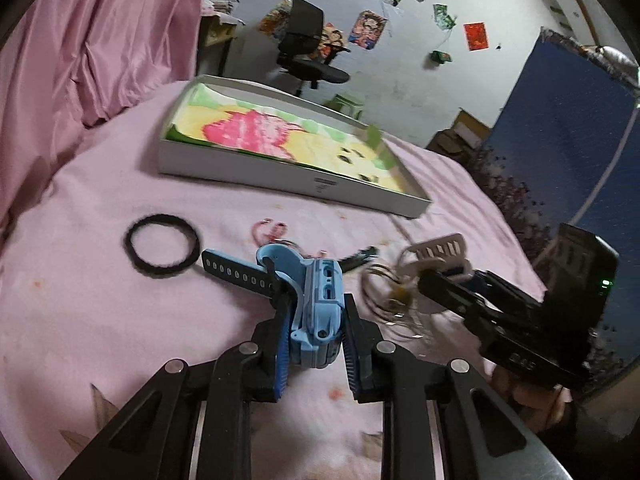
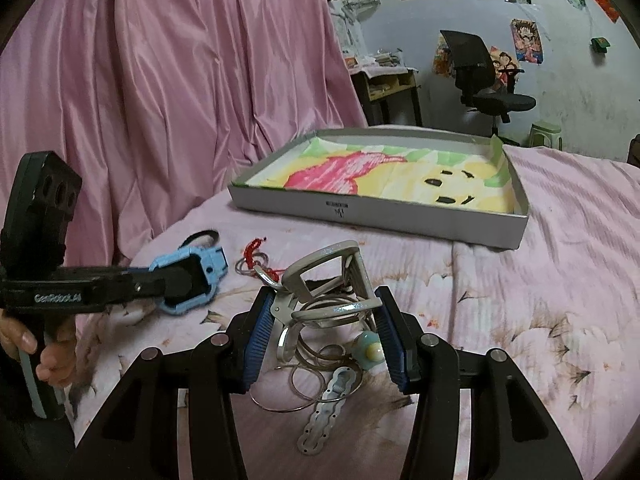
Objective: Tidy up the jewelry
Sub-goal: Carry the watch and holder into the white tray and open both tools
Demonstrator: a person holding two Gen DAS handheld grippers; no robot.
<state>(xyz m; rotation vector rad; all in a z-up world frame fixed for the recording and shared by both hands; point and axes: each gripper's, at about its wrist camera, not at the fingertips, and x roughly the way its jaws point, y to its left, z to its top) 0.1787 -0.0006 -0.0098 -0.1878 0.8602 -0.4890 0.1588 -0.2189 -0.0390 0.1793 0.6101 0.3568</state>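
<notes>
A light blue watch (image 1: 320, 300) with a dark strap sits between the pads of my left gripper (image 1: 316, 308), which is shut on it; the right wrist view shows the same watch (image 2: 200, 268) in that gripper (image 2: 180, 284). My right gripper (image 2: 324, 296) is shut on a silver metal frame (image 2: 352, 276), from which thin wire bangles (image 2: 308, 380), a green bead (image 2: 370, 348) and a metal link strap (image 2: 324, 420) hang. In the left wrist view that bundle (image 1: 400, 280) hangs from the right gripper (image 1: 424, 280). A white box (image 1: 280, 172) (image 2: 380, 216) with colourful lining lies beyond on the pink bed.
A black hair tie (image 1: 162, 246) lies left of the watch. A red string bracelet (image 2: 254, 248) and thin rings (image 2: 248, 266) lie on the sheet between the grippers. A pink curtain (image 2: 160, 80) hangs at the left. An office chair (image 2: 480, 76) stands beyond the bed.
</notes>
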